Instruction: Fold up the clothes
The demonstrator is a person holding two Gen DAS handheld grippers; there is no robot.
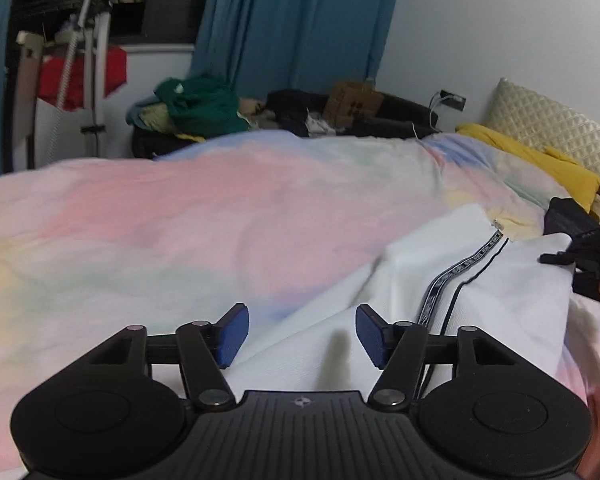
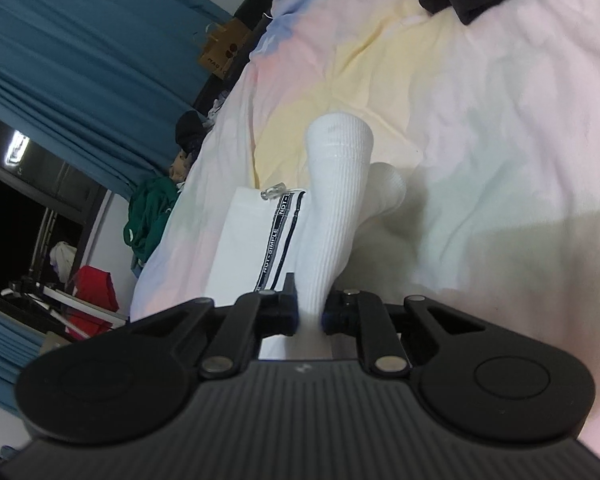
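Left wrist view first: my left gripper [image 1: 302, 334] hovers with its blue pads spread wide, holding nothing, above a white garment [image 1: 472, 304] with a black lettered stripe. It lies flat on the pastel duvet [image 1: 180, 220]. At the right edge I see part of my right gripper [image 1: 588, 256], cut off. Right wrist view: my right gripper [image 2: 309, 314] is clamped on a white ribbed cuff [image 2: 336, 200], lifted over the garment [image 2: 246, 240]. The fingertips are mostly hidden by cloth.
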